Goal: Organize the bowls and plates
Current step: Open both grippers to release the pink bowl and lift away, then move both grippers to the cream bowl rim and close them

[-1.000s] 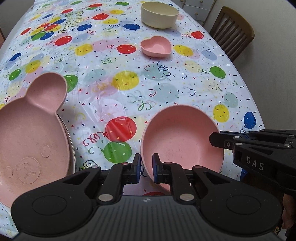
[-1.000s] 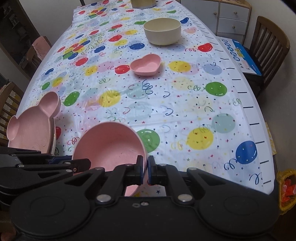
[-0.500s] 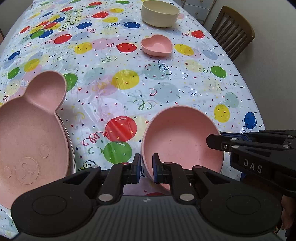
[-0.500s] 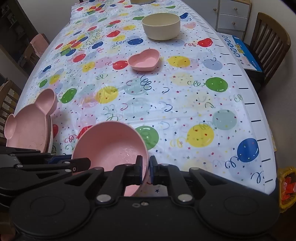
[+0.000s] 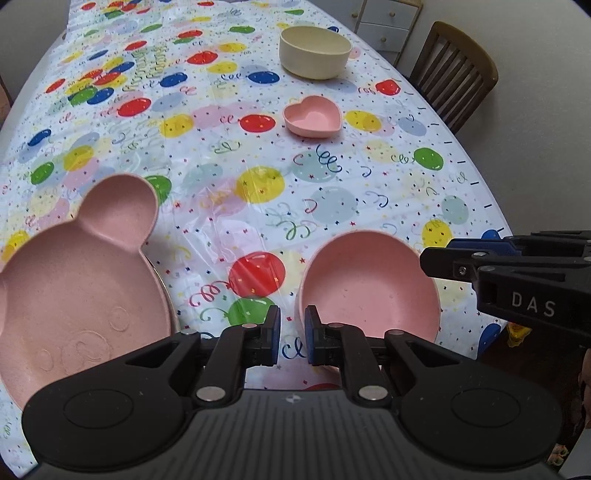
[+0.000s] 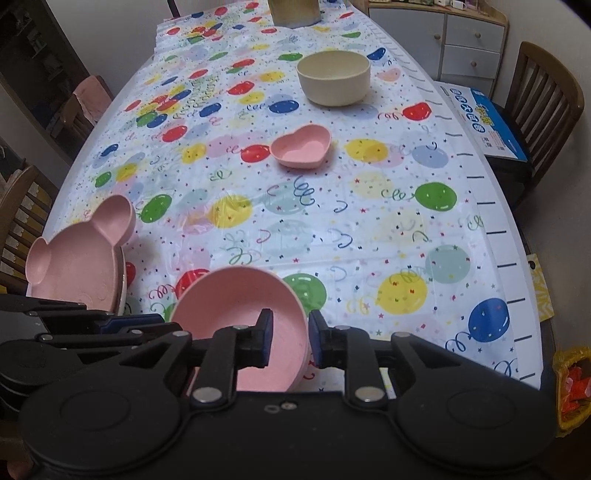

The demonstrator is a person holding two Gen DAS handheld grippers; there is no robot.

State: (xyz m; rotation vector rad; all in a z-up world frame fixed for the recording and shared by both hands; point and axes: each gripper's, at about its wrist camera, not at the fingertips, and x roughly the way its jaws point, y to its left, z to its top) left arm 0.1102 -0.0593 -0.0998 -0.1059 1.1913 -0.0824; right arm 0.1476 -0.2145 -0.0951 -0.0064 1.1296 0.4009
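Note:
A pink round bowl (image 5: 369,288) (image 6: 240,310) sits flat on the balloon-print tablecloth at the near edge. My right gripper (image 6: 291,332) straddles the bowl's right rim. Its jaws are opening, and the pads stand clear of the rim between them. My left gripper (image 5: 291,332) is shut just left of the bowl with only tablecloth in its narrow gap. To the left a pink bear-shaped plate (image 5: 74,288) (image 6: 77,258) rests on a pale plate. Farther back stand a pink heart-shaped bowl (image 5: 312,118) (image 6: 301,147) and a cream bowl (image 5: 314,51) (image 6: 332,77).
The table's right edge (image 6: 517,236) curves close by, with wooden chairs (image 6: 543,99) beyond it and a blue box (image 6: 484,118) on one seat. A drawer cabinet (image 6: 469,48) stands at the far right. A tan cylinder (image 6: 293,13) stands at the table's far end.
The pink bowl went from tilted up on its edge to lying flat on the table. The right jaws parted from its rim. The left gripper stayed shut in place.

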